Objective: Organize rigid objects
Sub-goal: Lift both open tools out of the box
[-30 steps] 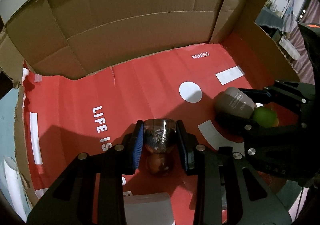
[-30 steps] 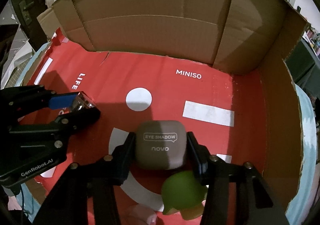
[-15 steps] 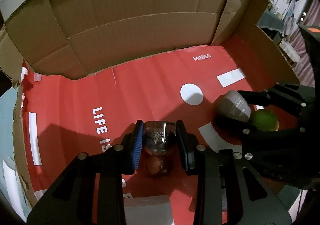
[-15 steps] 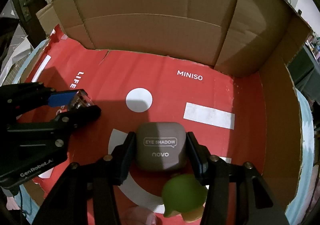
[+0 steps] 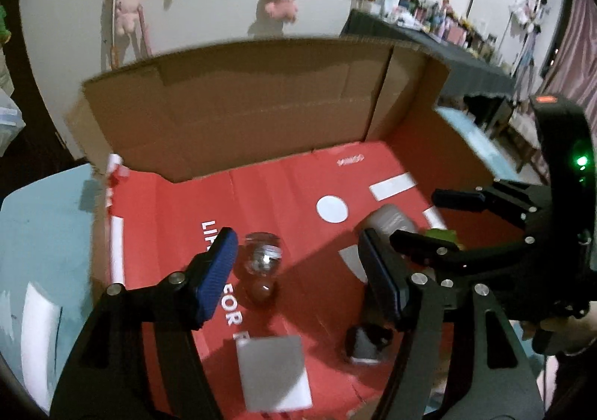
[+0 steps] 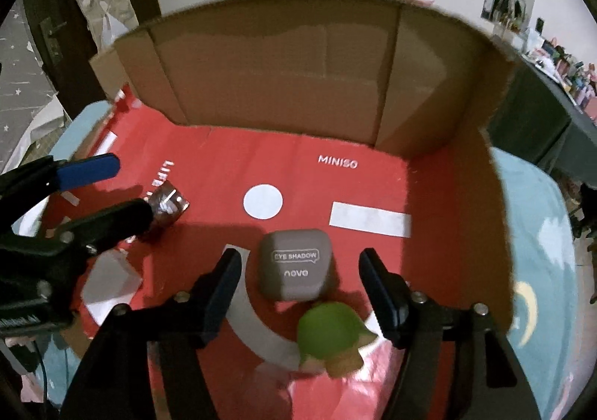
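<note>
Box floor: jar at left, case to its right, toy just before case.

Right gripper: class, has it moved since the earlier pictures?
Yes. The right gripper has opened and pulled up and back from the eye shadow case, which rests free on the red liner.

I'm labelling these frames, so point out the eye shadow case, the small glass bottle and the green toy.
eye shadow case (image 6: 294,268): right wrist view, printed lid.
small glass bottle (image 5: 261,257): left wrist view, clear upper part.
green toy (image 6: 330,326): right wrist view, rounded green top.
</note>
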Action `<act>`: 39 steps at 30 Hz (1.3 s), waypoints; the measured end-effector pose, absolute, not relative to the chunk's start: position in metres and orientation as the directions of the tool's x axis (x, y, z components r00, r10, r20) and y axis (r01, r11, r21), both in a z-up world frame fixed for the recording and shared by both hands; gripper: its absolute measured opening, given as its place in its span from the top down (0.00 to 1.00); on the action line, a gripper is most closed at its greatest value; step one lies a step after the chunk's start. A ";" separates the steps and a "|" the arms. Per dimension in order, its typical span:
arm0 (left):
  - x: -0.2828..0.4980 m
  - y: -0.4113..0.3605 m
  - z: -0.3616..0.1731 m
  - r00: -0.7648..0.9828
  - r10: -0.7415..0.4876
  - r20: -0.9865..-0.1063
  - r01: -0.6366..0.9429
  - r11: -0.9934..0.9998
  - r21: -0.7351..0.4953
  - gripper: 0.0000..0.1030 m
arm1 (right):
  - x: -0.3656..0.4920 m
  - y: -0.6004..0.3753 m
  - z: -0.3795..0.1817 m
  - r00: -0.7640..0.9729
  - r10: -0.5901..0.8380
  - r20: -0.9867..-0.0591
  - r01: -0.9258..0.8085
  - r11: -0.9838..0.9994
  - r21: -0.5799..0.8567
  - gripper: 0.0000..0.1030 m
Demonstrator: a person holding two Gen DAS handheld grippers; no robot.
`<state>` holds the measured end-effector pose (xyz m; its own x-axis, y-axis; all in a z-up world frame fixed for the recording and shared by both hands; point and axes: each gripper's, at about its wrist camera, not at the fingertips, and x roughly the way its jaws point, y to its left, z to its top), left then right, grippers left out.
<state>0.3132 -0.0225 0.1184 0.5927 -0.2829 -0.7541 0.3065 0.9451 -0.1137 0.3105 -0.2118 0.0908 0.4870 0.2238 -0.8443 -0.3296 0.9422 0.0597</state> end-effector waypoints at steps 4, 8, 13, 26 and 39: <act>0.288 -0.014 0.140 0.644 -0.290 -0.708 0.297 0.948 -0.119 0.25 | 0.284 -0.214 0.115 0.544 0.236 -0.805 -0.324 0.944 0.058 0.23; 0.256 -0.009 0.156 0.709 -0.270 -0.651 0.277 0.956 -0.095 0.19 | 0.257 -0.224 0.140 0.595 0.252 -0.763 -0.324 0.944 0.058 0.12; 0.217 0.004 0.165 0.761 -0.253 -0.597 0.243 0.965 -0.100 0.18 | 0.221 -0.209 0.159 0.662 0.263 -0.701 -0.335 0.941 0.037 0.06; 0.112 0.021 0.158 0.836 -0.201 -0.511 0.169 0.980 -0.109 0.08 | 0.105 -0.214 0.179 0.783 0.259 -0.565 -0.329 0.944 -0.023 0.00; 0.053 0.020 0.115 0.863 -0.143 -0.485 0.126 0.990 -0.067 0.06 | 0.052 -0.218 0.116 0.815 0.216 -0.538 -0.246 0.969 0.016 0.00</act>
<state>0.0528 0.0198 0.1145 0.8626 -0.1426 -0.4853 0.1260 0.9898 -0.0669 0.0517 -0.2182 0.1157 0.8148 0.2164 -0.5379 -0.2464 0.9690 0.0165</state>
